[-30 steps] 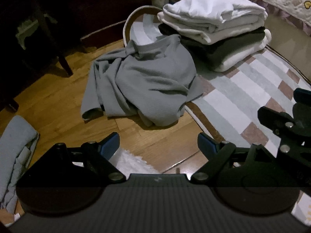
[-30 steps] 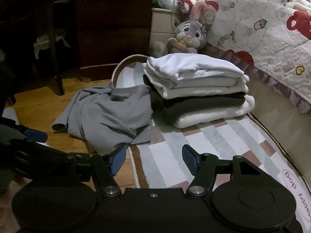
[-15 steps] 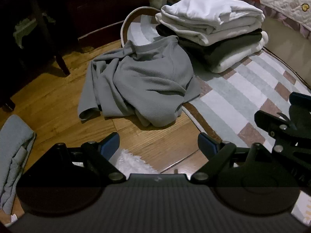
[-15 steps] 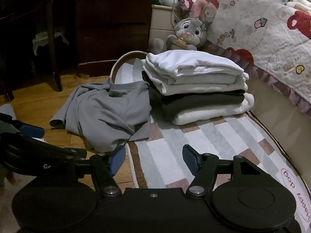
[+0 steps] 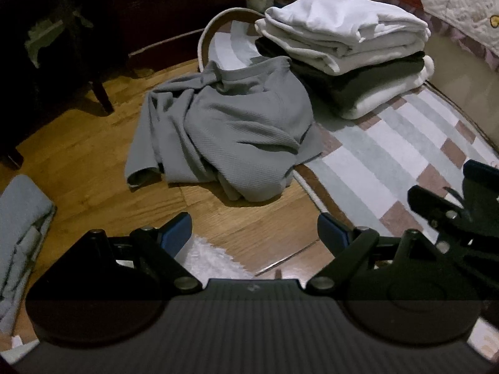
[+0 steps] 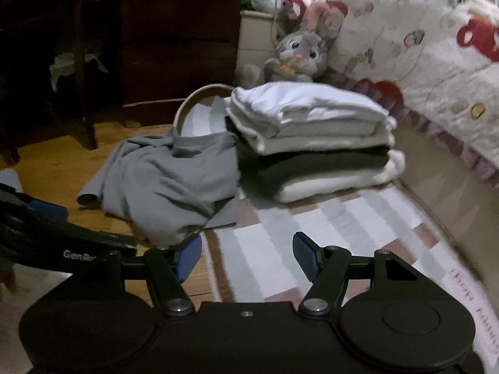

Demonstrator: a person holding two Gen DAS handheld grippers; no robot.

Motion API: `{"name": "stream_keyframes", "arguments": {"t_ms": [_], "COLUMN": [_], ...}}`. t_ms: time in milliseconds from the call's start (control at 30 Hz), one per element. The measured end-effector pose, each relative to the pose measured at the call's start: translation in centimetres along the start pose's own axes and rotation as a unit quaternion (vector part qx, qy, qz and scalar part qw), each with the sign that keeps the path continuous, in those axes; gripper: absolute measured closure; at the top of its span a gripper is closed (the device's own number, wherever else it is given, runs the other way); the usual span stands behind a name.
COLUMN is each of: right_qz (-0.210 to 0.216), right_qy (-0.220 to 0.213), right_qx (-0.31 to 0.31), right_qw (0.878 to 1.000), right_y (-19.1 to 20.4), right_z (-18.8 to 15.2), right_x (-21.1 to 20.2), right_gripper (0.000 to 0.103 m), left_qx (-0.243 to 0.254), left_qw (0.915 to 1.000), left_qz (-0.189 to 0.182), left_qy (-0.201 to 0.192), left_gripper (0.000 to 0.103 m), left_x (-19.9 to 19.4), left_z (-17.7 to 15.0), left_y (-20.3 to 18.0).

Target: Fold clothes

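A crumpled grey shirt (image 5: 227,131) (image 6: 168,184) lies half on the wooden floor, half on the striped rug's edge. To its right stands a stack of folded clothes (image 5: 343,56) (image 6: 312,143), white on top, a dark layer below, cream at the bottom. My left gripper (image 5: 252,233) hovers over the floor short of the shirt, open and empty. My right gripper (image 6: 246,255) is open and empty too, above the rug's edge just short of the shirt's near hem. In the left wrist view the right gripper's black body (image 5: 452,215) shows at the right edge.
A striped rug (image 5: 389,162) runs along a bed with a patterned quilt (image 6: 421,53). A plush rabbit (image 6: 299,53) sits behind the stack. Dark wooden furniture (image 6: 174,37) stands at the back left. Light blue cloth (image 5: 21,227) lies at the left, and a white fluffy patch (image 5: 209,258) near me.
Both views have shifted only slightly; the shirt and stack lie as before. Both grippers stay open at the same width.
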State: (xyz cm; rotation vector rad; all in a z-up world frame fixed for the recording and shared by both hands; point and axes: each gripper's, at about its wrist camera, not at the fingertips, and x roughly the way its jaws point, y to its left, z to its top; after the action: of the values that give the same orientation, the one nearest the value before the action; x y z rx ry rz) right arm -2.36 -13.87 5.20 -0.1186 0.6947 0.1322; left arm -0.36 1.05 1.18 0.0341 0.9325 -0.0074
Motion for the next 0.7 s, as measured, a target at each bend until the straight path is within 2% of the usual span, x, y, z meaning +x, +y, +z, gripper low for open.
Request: {"name": "stream_keyframes", "arguments": {"t_ms": [200, 700], "right_qz": [0.012, 0.03], "right_qy": [0.011, 0.035], "right_qx": [0.026, 0.041], "right_qw": [1.0, 0.998], "right_y": [-0.69, -0.91], "right_z": [0.02, -0.11], "right_x": [0.08, 0.53], "right_gripper": [0.034, 0.034], "left_qx": [-0.018, -0.011], "left_qw": [0.9998, 0.9999], "left_qz": [-0.01, -0.007], "left_qy": [0.007, 0.01], "left_gripper": [0.015, 0.015], "left_x": [0.18, 0.46], "left_z": [0.14, 0.05], "left_y": [0.43, 0.57]}}
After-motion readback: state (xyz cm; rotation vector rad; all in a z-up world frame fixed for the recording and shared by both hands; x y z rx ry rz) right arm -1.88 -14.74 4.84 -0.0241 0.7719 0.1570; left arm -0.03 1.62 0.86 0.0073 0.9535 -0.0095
